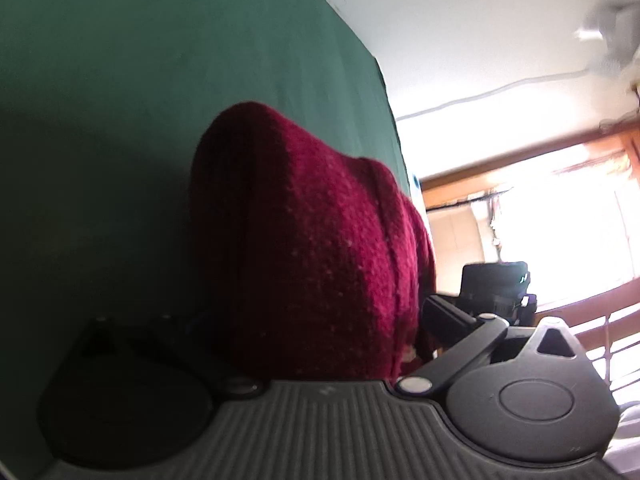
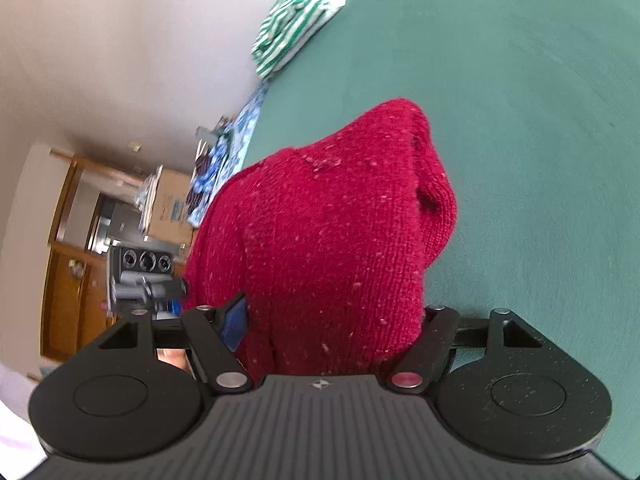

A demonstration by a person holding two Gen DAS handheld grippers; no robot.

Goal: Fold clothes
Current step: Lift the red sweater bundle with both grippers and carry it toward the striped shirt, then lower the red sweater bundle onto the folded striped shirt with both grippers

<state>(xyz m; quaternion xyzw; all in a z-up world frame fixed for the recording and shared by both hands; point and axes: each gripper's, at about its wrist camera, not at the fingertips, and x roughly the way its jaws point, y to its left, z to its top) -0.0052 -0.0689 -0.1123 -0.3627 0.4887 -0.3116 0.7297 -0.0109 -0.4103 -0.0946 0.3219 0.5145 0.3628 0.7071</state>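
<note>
Where both wrist views tilt hard, the green surface (image 2: 520,120) fills most of each frame; bed or worktop cannot be told. It is smooth and bare around the garment.

Red knit (image 2: 332,240): thick, flecked with pale lint, bunched into a hump that rises over the green surface. In the right view it sits between the right gripper (image 2: 332,320) arms and spills forward, with a rolled fold and dark opening at its far right side. In the left view the same knit (image 1: 312,240) stands as a tall dark-red mound straight ahead of the left gripper (image 1: 312,340), a ribbed seam running down it.

Right gripper: jaws stand wide, the knit packed between them; a blue pad shows on the left finger (image 2: 234,320). Whether the pads press the cloth is hidden by the cloth itself. Left gripper: fingertips buried behind the knit, one side in deep shadow; state cannot be told.

Background, right view: a green-and-white striped cloth (image 2: 296,12) at the far edge of the surface, blue patterned fabric (image 2: 236,136) nearer, a cardboard box (image 2: 172,204), wooden cabinets (image 2: 68,280). Left view: bright window (image 1: 560,208), a black device (image 1: 496,284) before it.
</note>
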